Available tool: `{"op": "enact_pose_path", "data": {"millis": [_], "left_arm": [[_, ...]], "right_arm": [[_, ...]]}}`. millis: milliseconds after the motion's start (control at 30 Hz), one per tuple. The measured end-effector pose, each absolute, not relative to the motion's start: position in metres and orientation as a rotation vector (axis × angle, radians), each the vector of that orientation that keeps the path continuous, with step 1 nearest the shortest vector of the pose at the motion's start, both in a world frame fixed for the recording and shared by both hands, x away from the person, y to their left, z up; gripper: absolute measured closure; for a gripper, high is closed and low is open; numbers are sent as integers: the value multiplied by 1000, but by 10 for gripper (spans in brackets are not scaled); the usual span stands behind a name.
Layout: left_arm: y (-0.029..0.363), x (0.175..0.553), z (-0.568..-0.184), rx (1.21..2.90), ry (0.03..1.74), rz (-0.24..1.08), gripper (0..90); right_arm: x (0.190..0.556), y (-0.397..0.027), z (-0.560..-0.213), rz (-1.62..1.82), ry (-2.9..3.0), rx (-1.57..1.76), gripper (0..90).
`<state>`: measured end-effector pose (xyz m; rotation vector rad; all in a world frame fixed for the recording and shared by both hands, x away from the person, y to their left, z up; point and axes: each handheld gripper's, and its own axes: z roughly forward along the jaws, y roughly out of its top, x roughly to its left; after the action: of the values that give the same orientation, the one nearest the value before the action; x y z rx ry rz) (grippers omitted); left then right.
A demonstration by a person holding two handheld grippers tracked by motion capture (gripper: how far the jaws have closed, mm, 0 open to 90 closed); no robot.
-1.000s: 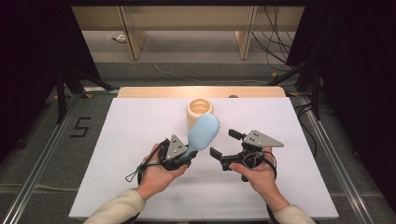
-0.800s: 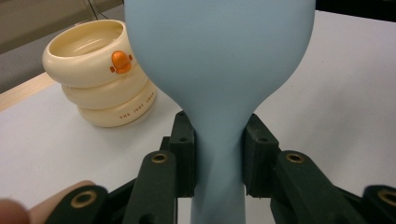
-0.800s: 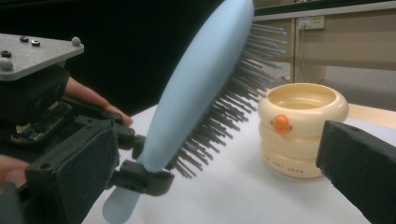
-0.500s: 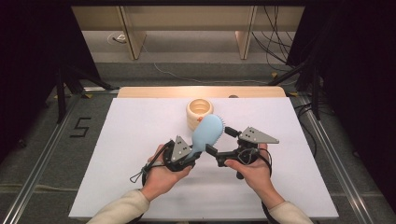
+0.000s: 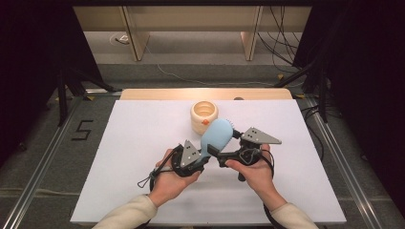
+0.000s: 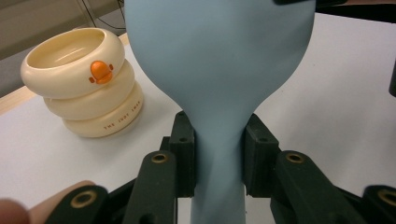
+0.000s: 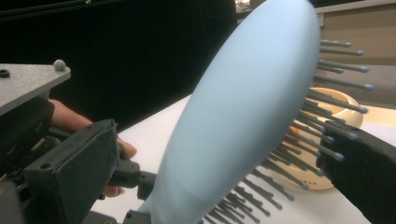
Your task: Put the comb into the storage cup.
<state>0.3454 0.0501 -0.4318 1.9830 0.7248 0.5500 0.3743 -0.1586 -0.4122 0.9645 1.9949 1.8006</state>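
Left tool (image 6: 218,154) clamps blue hairbrush (image 5: 216,136) handle; right tool (image 5: 217,153) straddles head.

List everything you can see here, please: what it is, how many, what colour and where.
Brush: one, light blue with dark bristles, handle clamped in the left gripper, head between the right gripper's jaws.
Holder: one, cream, ringed, with an orange duck mark, standing behind the brush.
Table: one, white top with a wooden strip along the far edge.
Floor: grey, marked with a black 5 at the table's left.
Cables: several, dark, far right.
Left gripper: one, black, shut on the brush handle.
Right gripper: one, black, jaws apart around the brush head.
Hands: two, one on each gripper.
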Motion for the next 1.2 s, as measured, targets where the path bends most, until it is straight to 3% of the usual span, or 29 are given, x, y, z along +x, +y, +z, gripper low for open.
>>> {"op": "enact_pose_path", "data": {"millis": [933,1200], "left_arm": [[45,346,-435,1982,730,550,693],[45,346,-434,1977,730,555,693]], "right_arm": [[380,-154,-416,1799,1991,1013,21],[380,-153,-418,1802,1991,1024,82]]}}
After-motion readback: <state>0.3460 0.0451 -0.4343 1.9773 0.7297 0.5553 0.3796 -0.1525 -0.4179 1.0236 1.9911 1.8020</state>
